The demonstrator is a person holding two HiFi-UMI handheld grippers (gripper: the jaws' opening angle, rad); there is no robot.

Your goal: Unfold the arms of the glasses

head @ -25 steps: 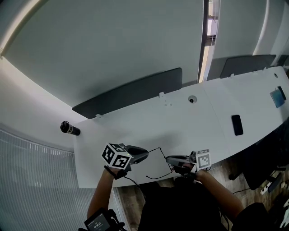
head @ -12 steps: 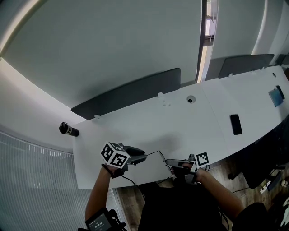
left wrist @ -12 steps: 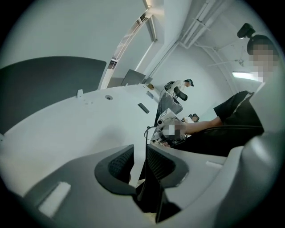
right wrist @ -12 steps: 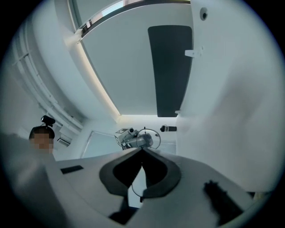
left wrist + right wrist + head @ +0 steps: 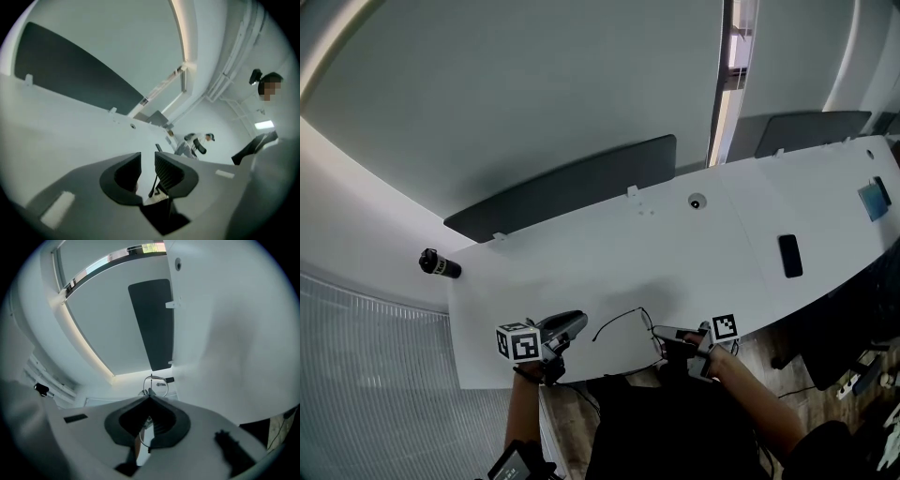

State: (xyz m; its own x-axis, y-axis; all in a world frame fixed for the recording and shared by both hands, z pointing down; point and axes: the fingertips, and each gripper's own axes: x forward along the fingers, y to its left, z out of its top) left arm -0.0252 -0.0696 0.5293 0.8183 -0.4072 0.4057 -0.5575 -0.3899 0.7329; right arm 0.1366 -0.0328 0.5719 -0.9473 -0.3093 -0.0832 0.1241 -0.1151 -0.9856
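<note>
Right gripper (image 5: 666, 337) is my anchor. Its jaws are pinched together on the front of the glasses (image 5: 639, 309), low in the centre of the head view at the near edge of the white desk (image 5: 581, 253). In the right gripper view the tips meet, and a lens rim (image 5: 156, 386) pokes out just past them. I hold the front fixed like this so a side piece can swing on its hinge without the whole frame twisting away.

One temple arm (image 5: 605, 325) sweeps out from the frame towards the lower left, ending near my left gripper (image 5: 579, 323) but apart from it. I'd say that side is swung out. I can't tell from here how the other side stands.

The left jaws have just been opening and now stand apart with a narrow gap. A dark sliver (image 5: 153, 182) shows low in that gap. It may be the temple's tip or part of my own gripper, I can't say which. Neither pad presses on it, so I read this as a release.

On pose, the left gripper points to the frame's right and dips slightly, with its marker cube trailing at the left. The right gripper lies level and aims left, cube at its back. Both forearms come up from the bottom edge, so the grippers face each other across the glasses.
</note>
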